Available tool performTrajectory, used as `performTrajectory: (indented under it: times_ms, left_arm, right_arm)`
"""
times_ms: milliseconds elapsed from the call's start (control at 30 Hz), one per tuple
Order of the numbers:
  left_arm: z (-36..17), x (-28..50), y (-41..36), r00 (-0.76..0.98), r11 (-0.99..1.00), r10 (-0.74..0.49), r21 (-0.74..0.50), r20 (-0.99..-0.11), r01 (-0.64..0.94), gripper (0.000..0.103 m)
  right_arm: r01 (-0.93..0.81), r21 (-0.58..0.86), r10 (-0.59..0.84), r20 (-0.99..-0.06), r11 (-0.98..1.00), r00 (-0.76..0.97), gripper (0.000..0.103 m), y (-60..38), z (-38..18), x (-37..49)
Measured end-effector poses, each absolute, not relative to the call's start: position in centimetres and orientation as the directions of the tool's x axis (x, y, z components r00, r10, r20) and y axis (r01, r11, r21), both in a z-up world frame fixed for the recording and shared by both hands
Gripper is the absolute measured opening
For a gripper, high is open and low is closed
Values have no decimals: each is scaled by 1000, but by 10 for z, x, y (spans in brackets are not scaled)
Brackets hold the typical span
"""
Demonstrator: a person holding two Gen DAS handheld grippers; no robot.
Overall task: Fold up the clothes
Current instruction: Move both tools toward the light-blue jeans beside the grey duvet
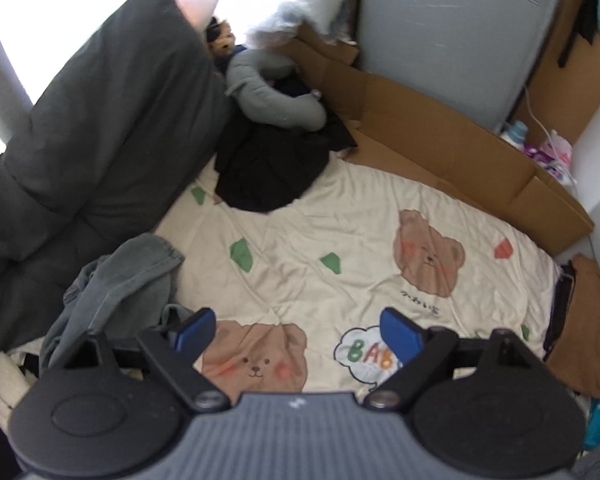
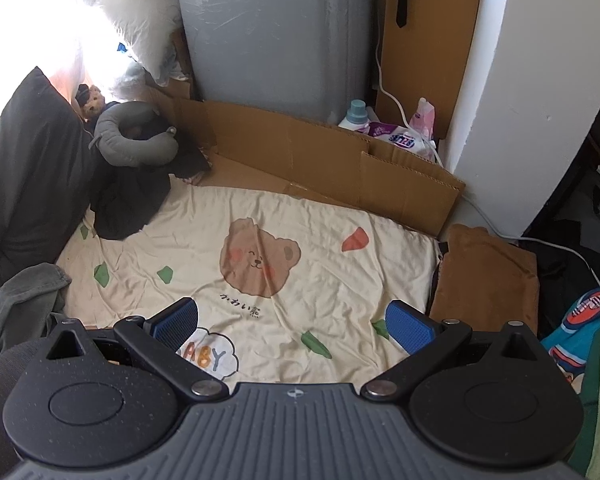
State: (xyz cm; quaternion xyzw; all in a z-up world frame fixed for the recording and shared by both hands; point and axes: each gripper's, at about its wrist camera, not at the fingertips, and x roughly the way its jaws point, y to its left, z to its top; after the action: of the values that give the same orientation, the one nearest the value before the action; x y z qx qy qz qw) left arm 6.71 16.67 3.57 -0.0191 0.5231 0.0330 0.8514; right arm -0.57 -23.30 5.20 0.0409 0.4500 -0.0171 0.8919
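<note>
A crumpled grey-green garment lies at the left edge of the cream bear-print sheet, just left of my left gripper. That gripper hovers over the sheet with its jaws wide apart and nothing between its blue pads. A black garment is heaped at the far left corner. In the right wrist view my right gripper is open and empty above the sheet. The grey-green garment lies to its left, the black garment further back, and a folded brown garment off the sheet's right edge.
A dark grey cushion runs along the left side. A grey neck pillow sits on the black heap. Flattened cardboard lines the back, in front of a grey appliance. Bottles and packets stand by the white wall.
</note>
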Motion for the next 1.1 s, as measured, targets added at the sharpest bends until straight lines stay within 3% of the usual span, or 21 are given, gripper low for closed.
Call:
performTrajectory:
  times_ms: [267,433,700,800,1100]
  left_arm:
    - [25,75,226,423,979,85,-4,-902,-206,91]
    - [19,76,256,414,969,100,-6,-905,-246,80]
    - [7,71,290,405,957,126,3,-906,-291,78]
    - [1,70,306,386,945,145,13,-911,-326,75]
    - [-11,71,332,380,940,176,40,-908,-339,74]
  right_arm:
    - [71,65,10,-800,995,600,103,-220,45,3]
    - [64,55,5,-792,996,611,103,-207,37,9]
    - [64,54,1,-778,996,628,102,-187,26,22]
    - [72,70,10,-785,995,619,94,-184,19,27]
    - [58,69,21,-802,996,597,88,-169,-2,36]
